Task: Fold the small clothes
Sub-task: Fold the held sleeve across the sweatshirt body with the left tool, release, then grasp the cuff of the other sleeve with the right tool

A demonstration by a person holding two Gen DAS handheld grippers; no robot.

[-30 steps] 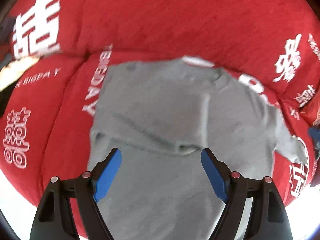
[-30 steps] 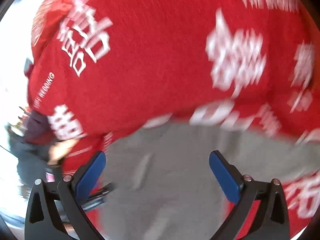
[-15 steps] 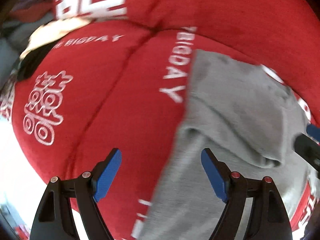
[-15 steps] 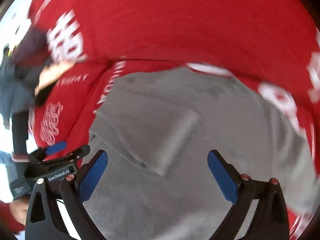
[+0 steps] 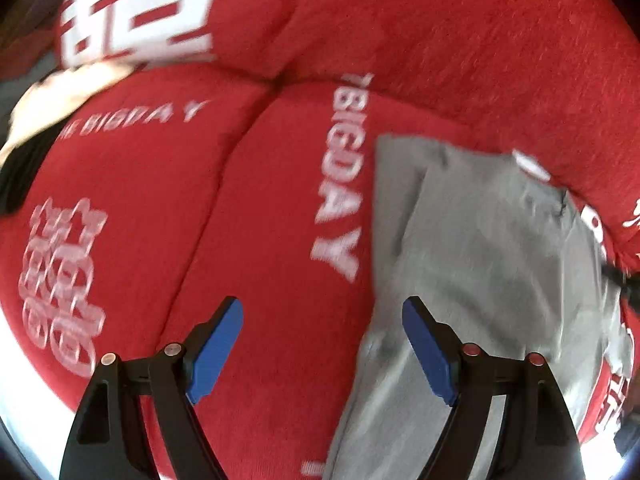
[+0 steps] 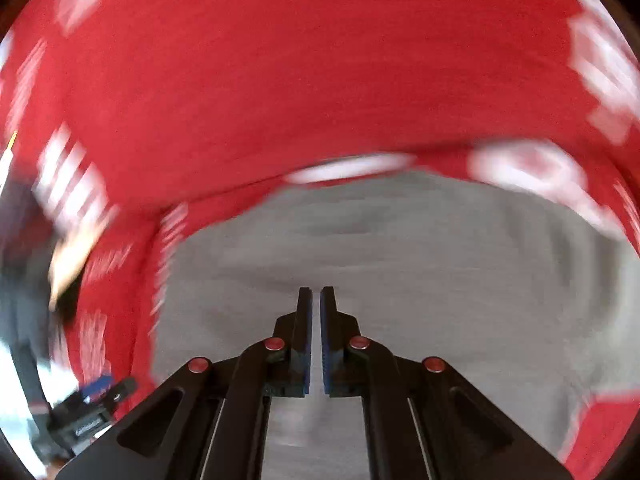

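A small grey shirt (image 5: 480, 264) lies flat on a red quilt (image 5: 248, 208) with white lettering; one sleeve is folded in over its body. My left gripper (image 5: 322, 312) is open and empty above the quilt, its right finger over the shirt's left edge. In the right wrist view the shirt (image 6: 400, 264) fills the lower half. My right gripper (image 6: 316, 292) has its jaws almost together over the shirt's middle, with nothing visibly held between them. The left gripper also shows at the lower left of the right wrist view (image 6: 100, 396).
The red quilt (image 6: 280, 80) rises into a padded ridge behind the shirt. A dark and cream heap of other clothes (image 5: 36, 132) lies at the quilt's far left edge. The right wrist view is motion-blurred.
My right gripper has closed from wide open to nearly shut and moved over the shirt's middle. My left gripper has swung left, off the shirt's body to its left edge.
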